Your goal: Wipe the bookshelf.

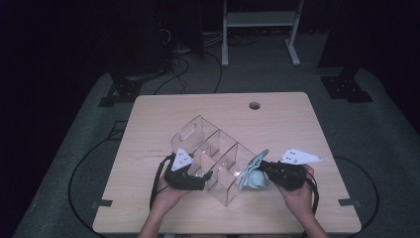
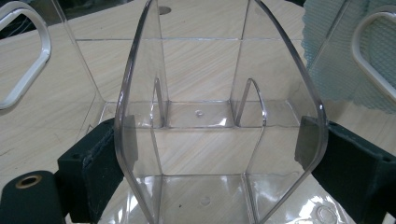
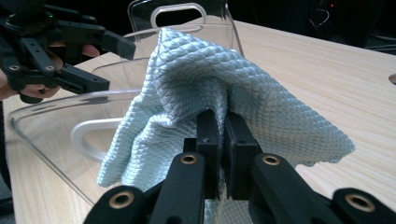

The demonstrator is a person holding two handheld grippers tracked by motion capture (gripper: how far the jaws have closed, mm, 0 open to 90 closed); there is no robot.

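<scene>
Both grippers grip: left gripper [image 1: 207,177] spread wide clamping the clear organizer [image 1: 218,153], right gripper [image 3: 219,122] pinching the cloth [image 3: 196,88].

No legible text, label, brand, number or sign is found in any of the three views. The table top [image 1: 163,119] carries a thin dark line of marks near its left side, too small and blurred to read as writing. The grey plates on the two grippers bear small dots only, no characters. The clear plastic organizer [image 2: 205,116], the light blue cloth [image 3: 210,88] and the black gripper parts show no printing or moulded lettering that can be made out.
</scene>
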